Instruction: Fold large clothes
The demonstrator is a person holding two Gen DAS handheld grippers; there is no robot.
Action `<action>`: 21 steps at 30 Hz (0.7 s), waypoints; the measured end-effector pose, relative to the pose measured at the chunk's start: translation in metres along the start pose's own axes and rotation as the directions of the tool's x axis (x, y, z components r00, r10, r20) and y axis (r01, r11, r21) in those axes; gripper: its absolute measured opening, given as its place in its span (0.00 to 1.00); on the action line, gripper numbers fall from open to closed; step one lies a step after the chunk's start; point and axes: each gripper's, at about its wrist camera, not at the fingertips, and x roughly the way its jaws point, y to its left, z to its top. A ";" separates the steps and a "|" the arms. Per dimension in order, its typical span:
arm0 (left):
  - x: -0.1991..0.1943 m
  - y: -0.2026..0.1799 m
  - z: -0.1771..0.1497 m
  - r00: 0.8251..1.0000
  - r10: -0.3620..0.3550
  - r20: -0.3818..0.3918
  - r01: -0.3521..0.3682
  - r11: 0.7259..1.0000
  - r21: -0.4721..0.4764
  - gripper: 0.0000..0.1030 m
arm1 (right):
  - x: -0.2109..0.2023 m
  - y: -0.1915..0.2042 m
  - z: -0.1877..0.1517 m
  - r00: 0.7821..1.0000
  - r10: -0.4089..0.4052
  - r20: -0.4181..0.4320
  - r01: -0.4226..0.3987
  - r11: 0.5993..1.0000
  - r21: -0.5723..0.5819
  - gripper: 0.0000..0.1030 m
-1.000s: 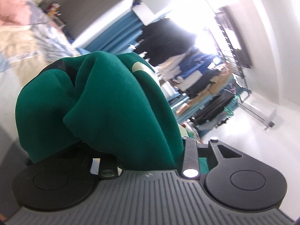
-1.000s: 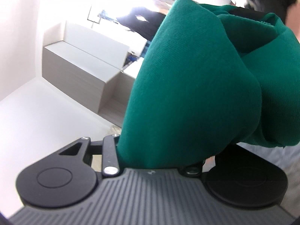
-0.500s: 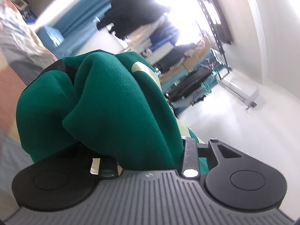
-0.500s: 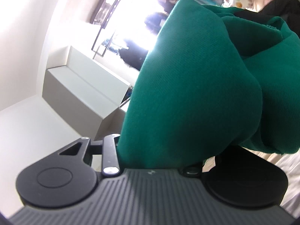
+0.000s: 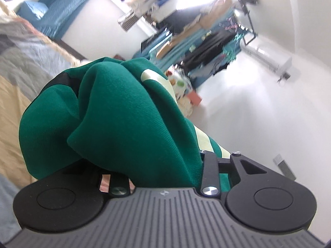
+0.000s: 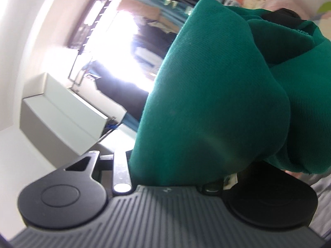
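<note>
I have the green garment [image 5: 128, 119] bunched in the left tool [image 5: 157, 165], clenched on a thick wad of cloth that fills the view from 9 to 3 o'clock; a pale stripe shows at about 1 o'clock. The bed [image 5: 18, 86] lies low at 9 o'clock, so the cloth is carried in the air, not yet laid. The right tool [image 6: 180, 171] is likewise clenched on the same garment [image 6: 217, 103], which covers its view from 12 to 4 o'clock, with a grey cabinet [image 6: 60, 119] at 9 o'clock. To do this step well, I judge I should keep both grips firm, spread the two tools apart until the cloth hangs taut between them, then lower it flat onto the bed without letting folds trap underneath.
</note>
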 end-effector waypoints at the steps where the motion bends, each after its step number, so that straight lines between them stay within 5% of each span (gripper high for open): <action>1: 0.014 0.007 -0.005 1.000 0.004 -0.013 -0.003 1.000 0.001 0.38 | 0.005 -0.010 0.001 1.000 -0.011 0.001 0.011 1.000 0.006 0.46; 7: 0.078 0.051 -0.041 0.994 0.036 -0.105 -0.035 0.999 0.010 0.38 | -0.014 -0.065 -0.015 0.996 -0.092 -0.018 0.093 0.994 0.058 0.46; 15: 0.099 0.103 -0.085 0.992 0.006 -0.124 -0.007 1.000 -0.005 0.38 | -0.064 -0.102 -0.048 0.994 -0.105 -0.042 0.109 0.988 0.108 0.46; 21: 0.097 0.140 -0.104 0.988 -0.024 -0.151 0.010 0.996 -0.090 0.39 | -0.040 -0.149 -0.037 0.992 -0.107 -0.065 0.114 0.986 0.120 0.47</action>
